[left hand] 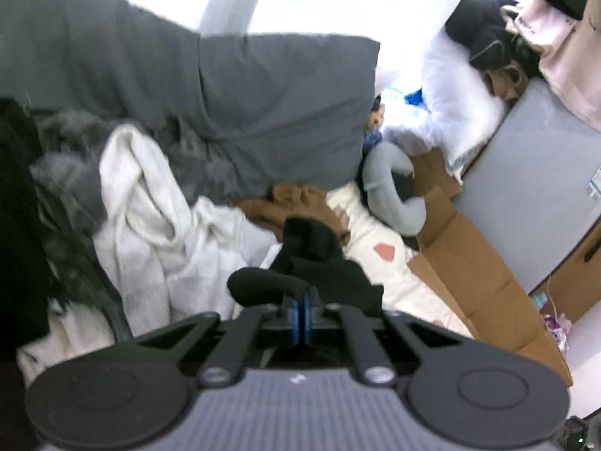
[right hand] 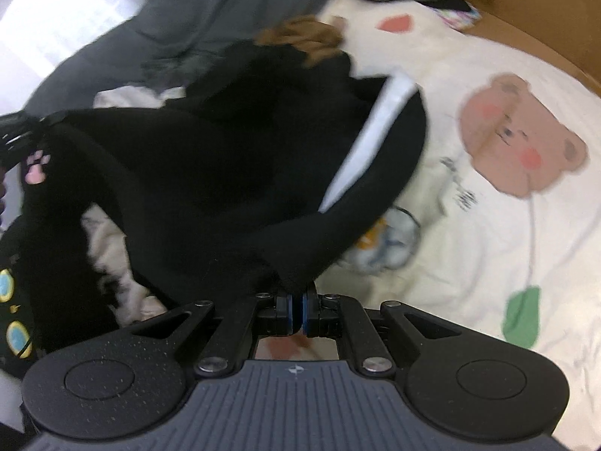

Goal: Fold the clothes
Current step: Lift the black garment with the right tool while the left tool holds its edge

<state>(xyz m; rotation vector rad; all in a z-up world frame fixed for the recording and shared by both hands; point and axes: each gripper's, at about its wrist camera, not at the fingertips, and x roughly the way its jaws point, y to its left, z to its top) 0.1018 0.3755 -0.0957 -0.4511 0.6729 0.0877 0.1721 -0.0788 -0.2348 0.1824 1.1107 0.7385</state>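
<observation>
Grippers L (left hand: 300, 310) & R (right hand: 298, 306) both pinch black garment (right hand: 233, 158); white stripe (right hand: 370, 131) only in R view

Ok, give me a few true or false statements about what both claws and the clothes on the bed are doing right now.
1. The left claw is shut on the black fabric garment. True.
2. The right claw hangs open. False: it is shut on the garment too.
3. The garment has a white stripe. True.
4. The cream bedsheet is plain. False: it carries a brown bear print.
</observation>
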